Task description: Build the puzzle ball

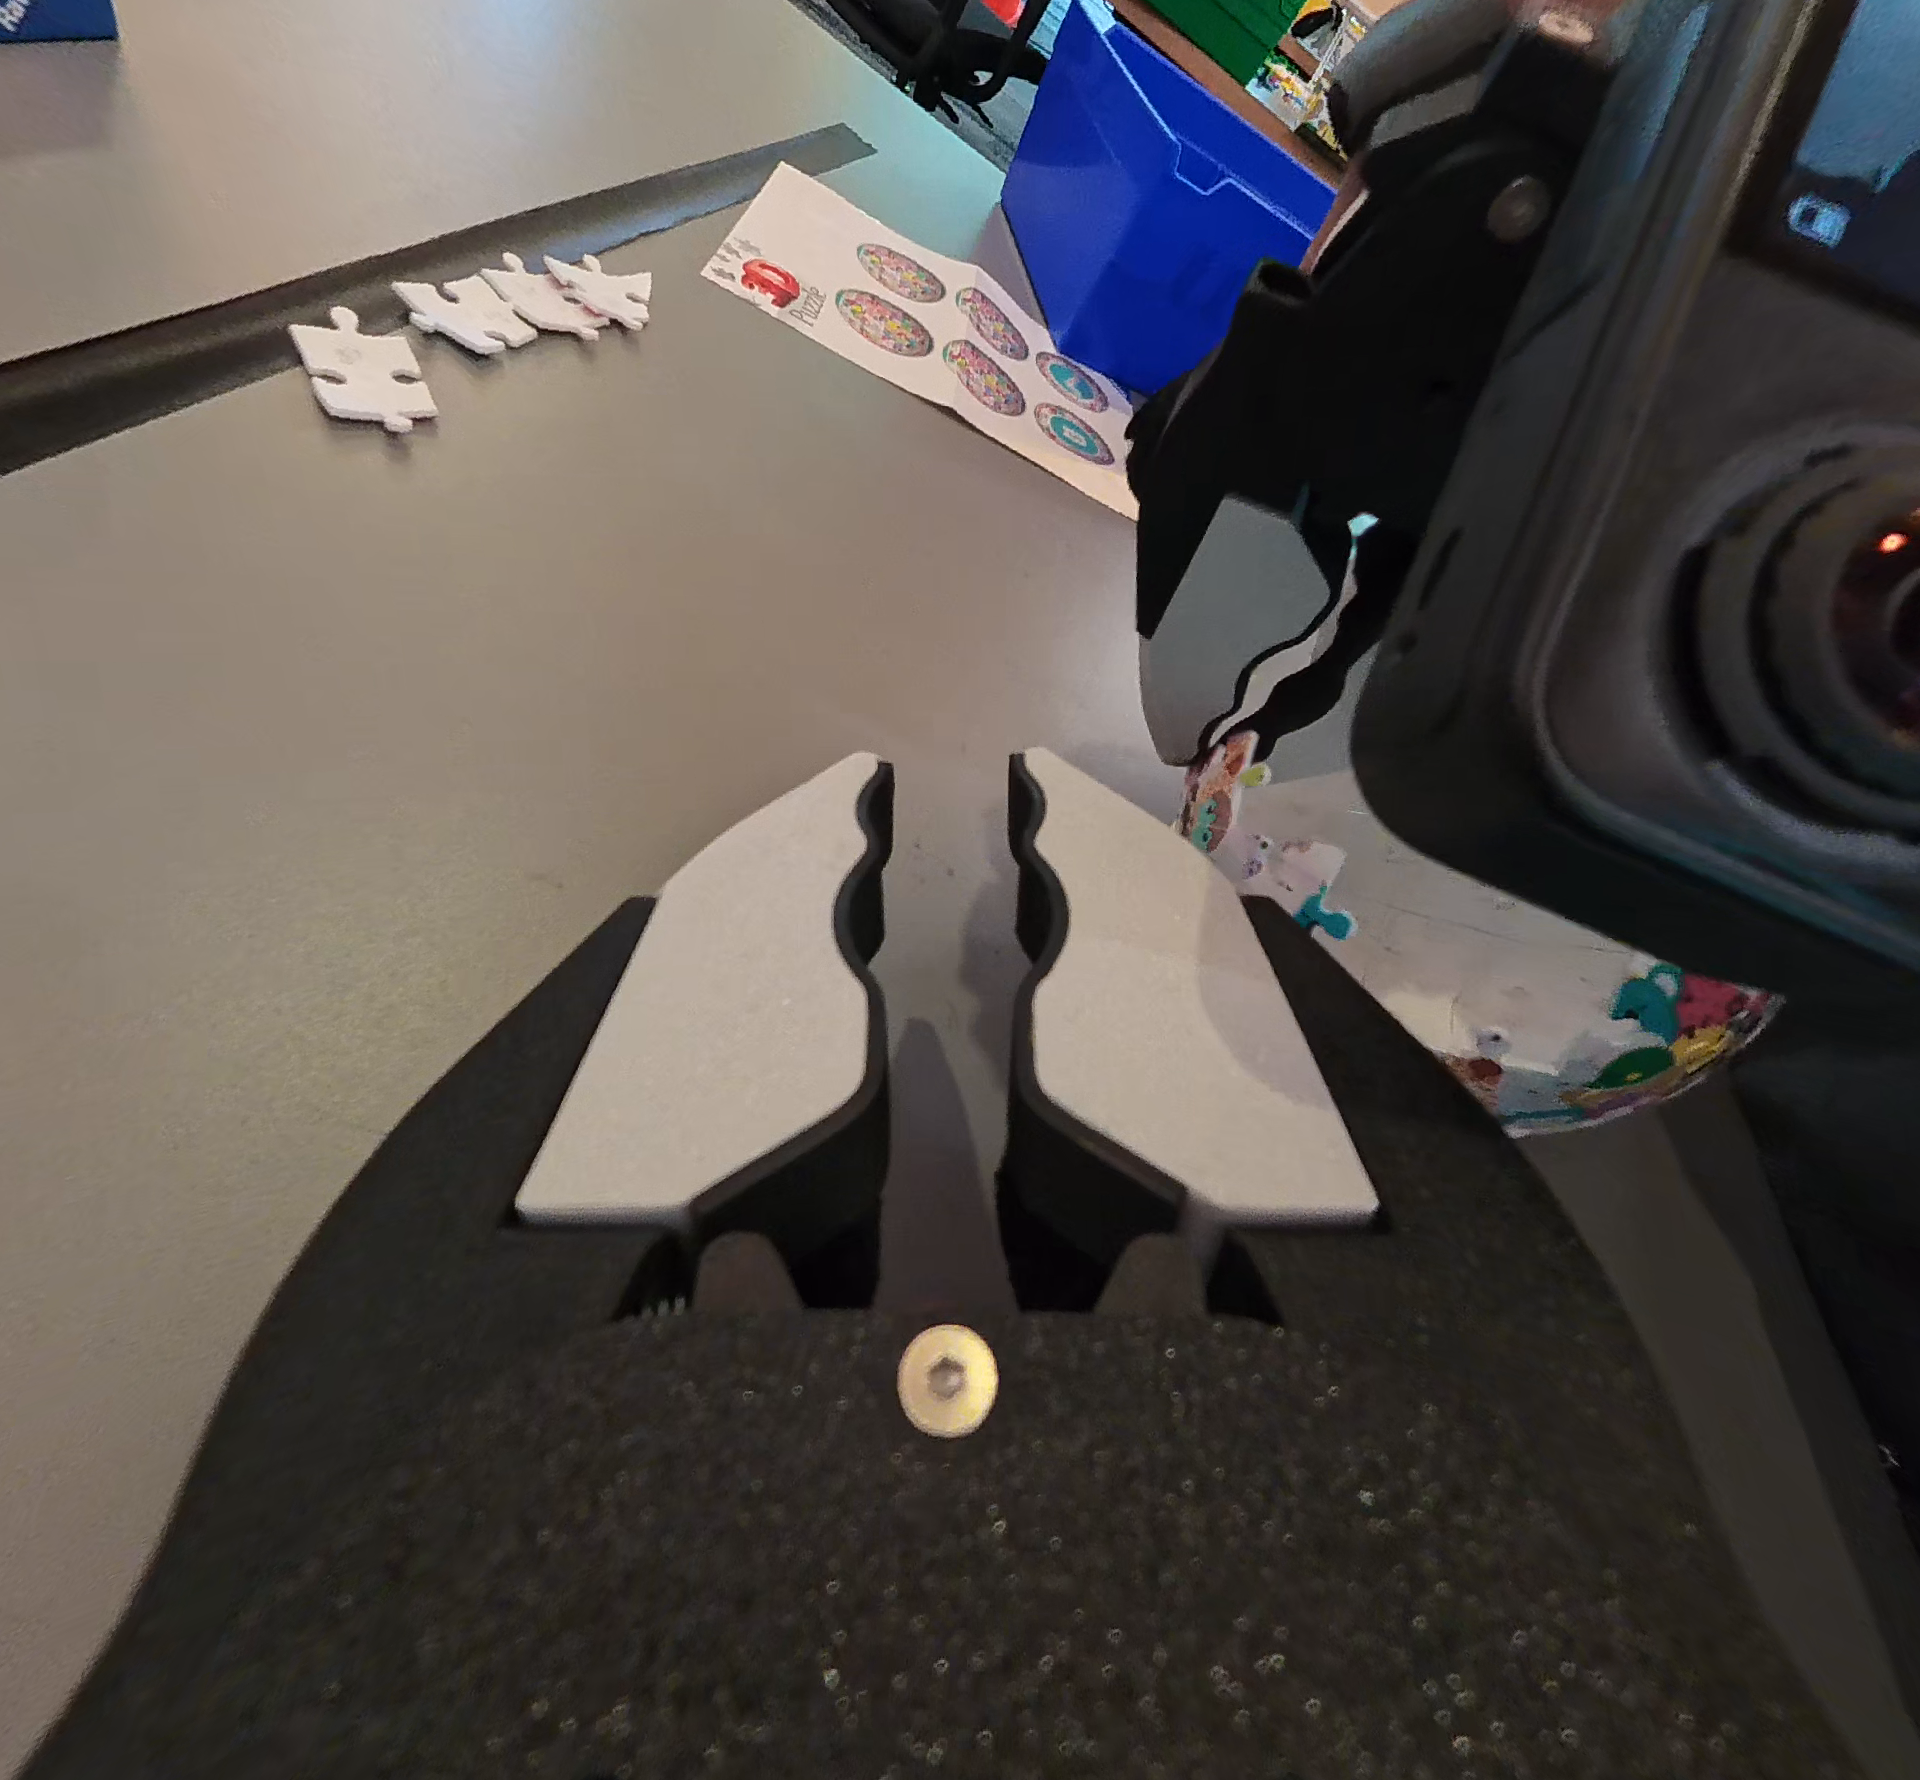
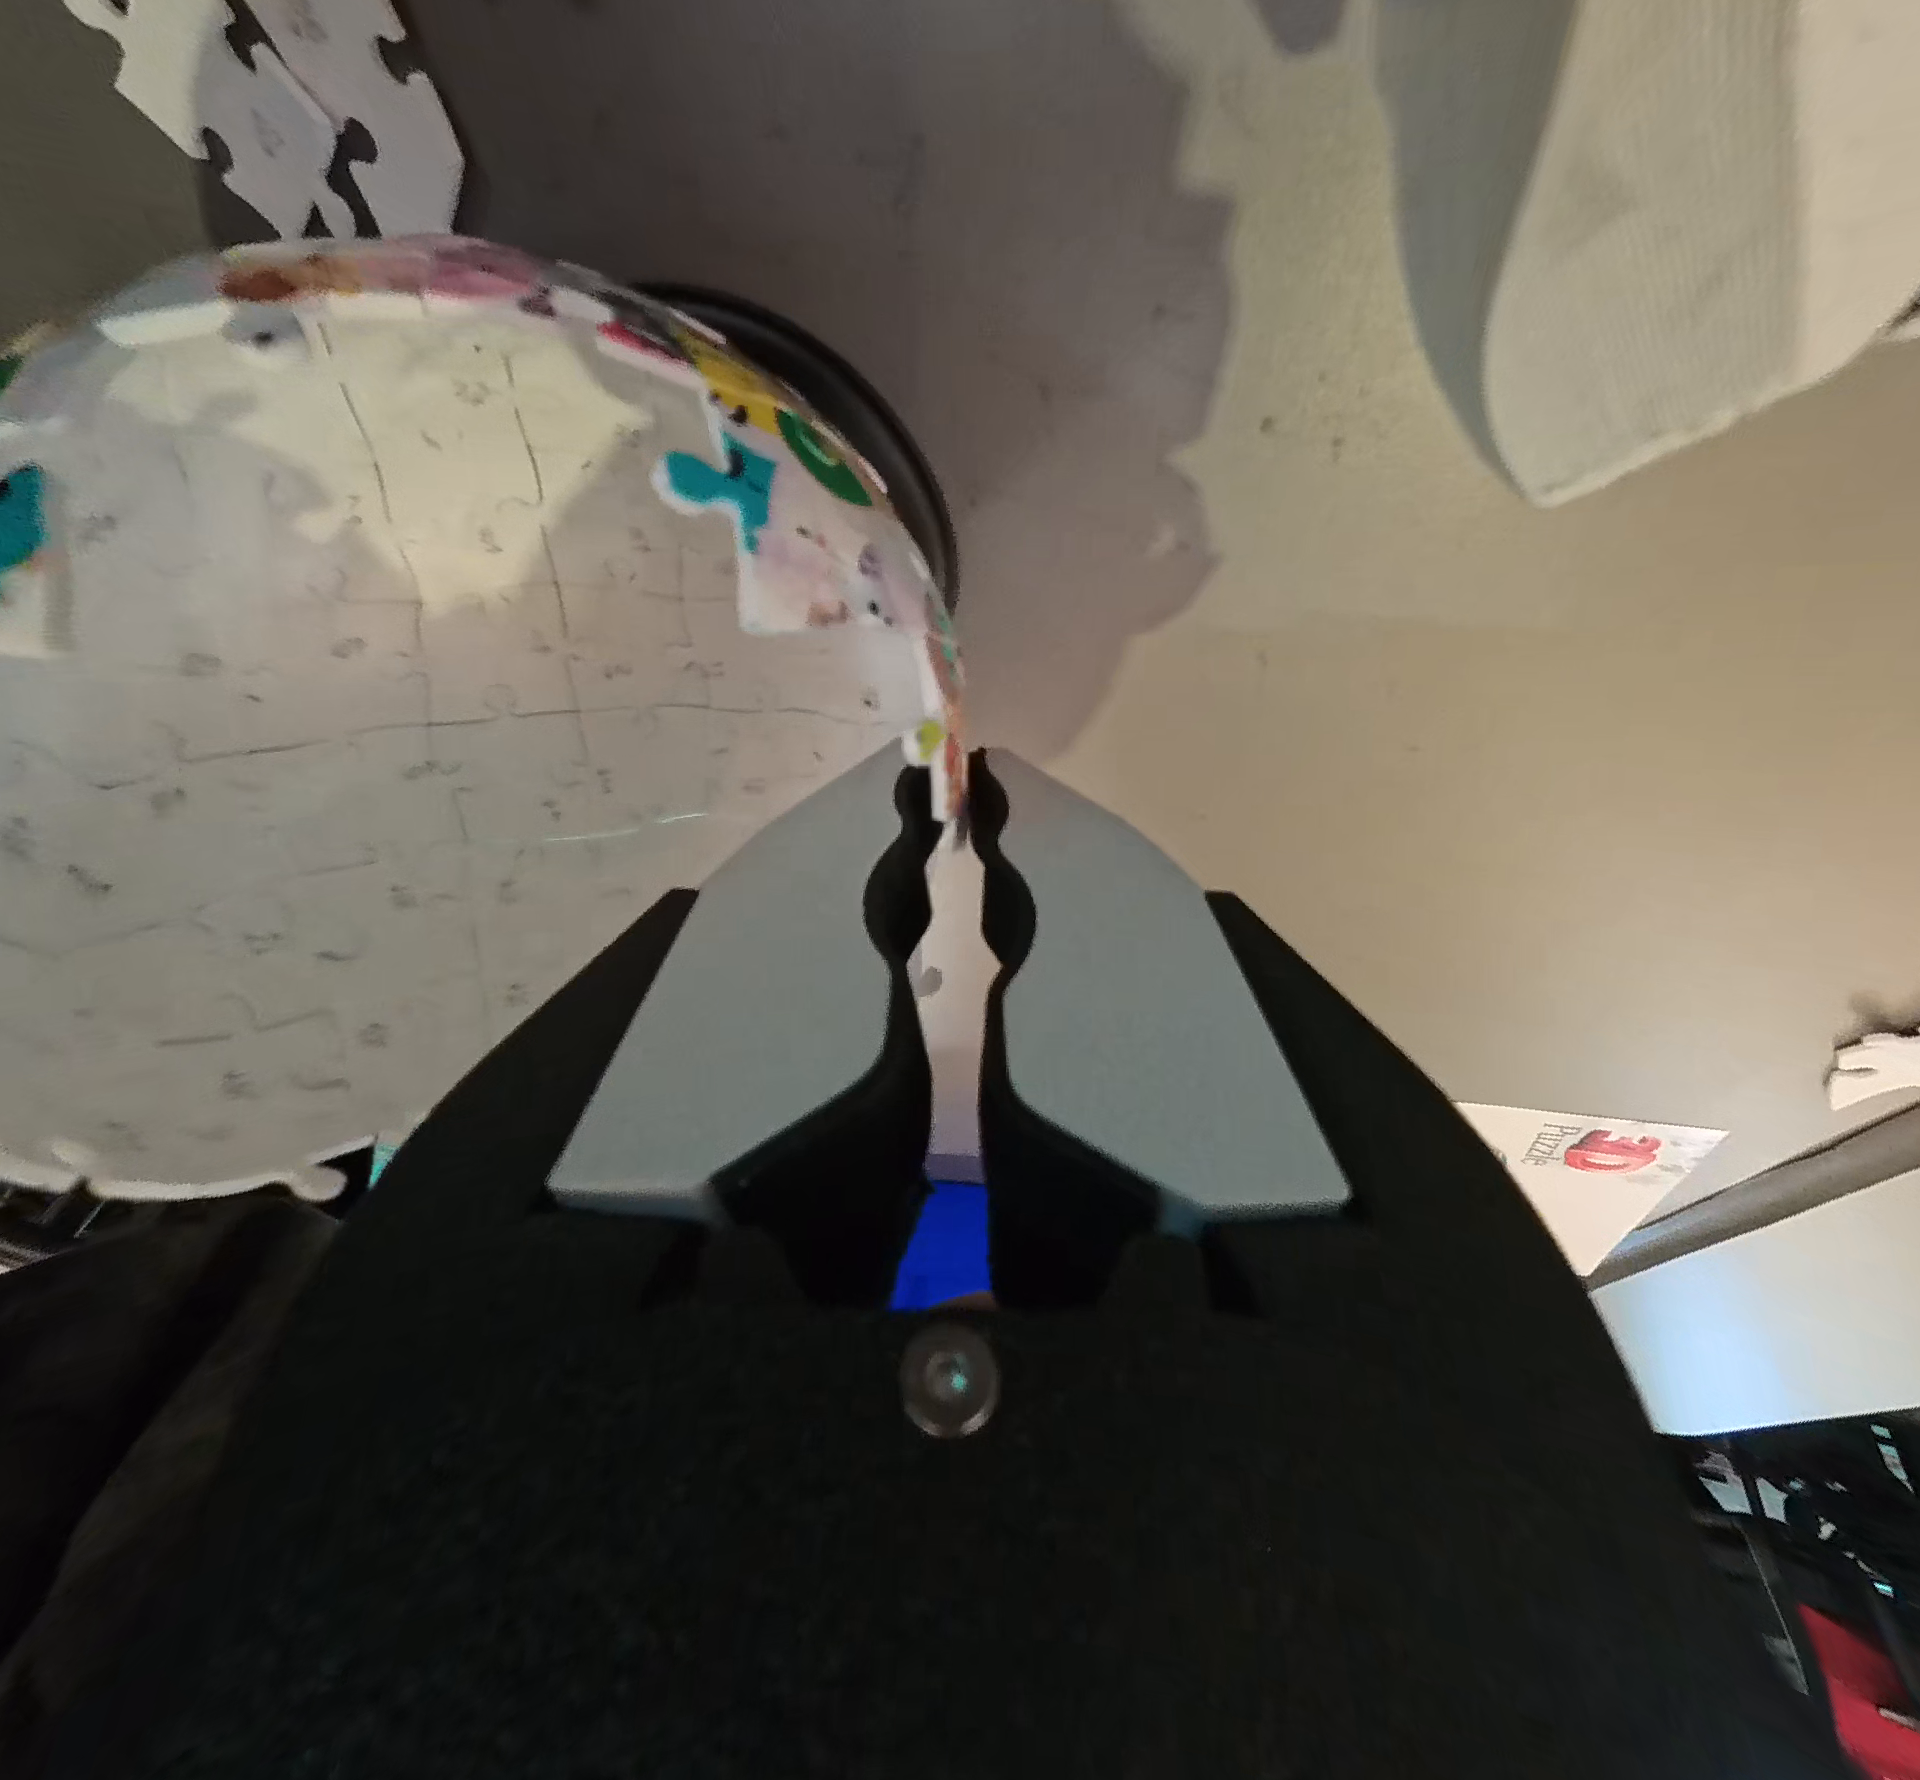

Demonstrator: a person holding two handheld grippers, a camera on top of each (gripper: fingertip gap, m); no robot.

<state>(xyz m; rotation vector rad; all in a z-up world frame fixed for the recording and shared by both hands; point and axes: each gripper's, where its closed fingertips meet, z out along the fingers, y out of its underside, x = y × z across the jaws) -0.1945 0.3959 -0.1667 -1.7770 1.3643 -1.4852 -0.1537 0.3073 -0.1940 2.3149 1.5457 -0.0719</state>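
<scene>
Right gripper [image 2: 961, 795]: jaws narrow, pinching a piece [image 2: 954, 899] edge-on at the tips.
Left gripper [image 1: 951, 785]: jaws a little apart, holding nothing, low over the table [image 1: 520, 691].
Ball [image 2: 364, 743]: half-built shell, open side up, on a dark stand; its rim touches the held piece.
Key relation: the ball lies left of the right jaws, and the piece's long axis runs along the fingers into the rim.
Nearer hand: the right.
Spare pieces [image 1: 468, 328]: white side up, well apart from the ball.
Next, likely: press the piece into the rim.
</scene>
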